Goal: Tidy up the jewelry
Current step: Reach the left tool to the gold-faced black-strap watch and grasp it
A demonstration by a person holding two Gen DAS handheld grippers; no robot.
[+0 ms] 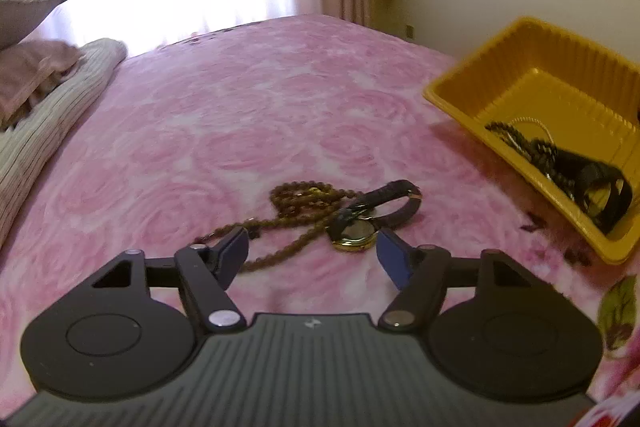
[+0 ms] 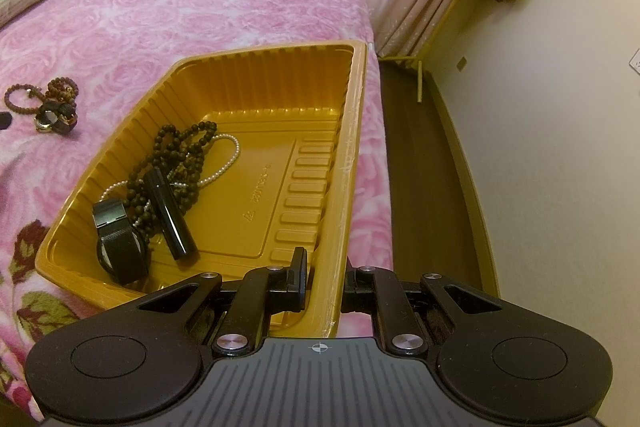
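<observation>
The left gripper [image 1: 312,247] hangs over the pink rose-patterned blanket [image 1: 248,131] with its blue-padded jaws apart and nothing pressed between them. Just ahead of its fingertips lies a small heap of jewelry: a gold-faced watch [image 1: 354,233] on a dark strap sits close to the right-hand pad, and a string of brown beads [image 1: 288,211] trails from the left-hand pad back past the watch, part of it lying in the gap between the jaws. Further off to this gripper's right stands the yellow tray [image 1: 532,75]. The right gripper [image 2: 325,285] is clamped on that tray's near rim, one finger inside the wall and the other outside it. Ahead and to the left of it, inside the tray, lie a black watch [image 2: 120,247], a dark bead necklace [image 2: 180,147], a white pearl strand [image 2: 228,155] and a black tube [image 2: 170,215], all bunched together toward the tray's left wall.
</observation>
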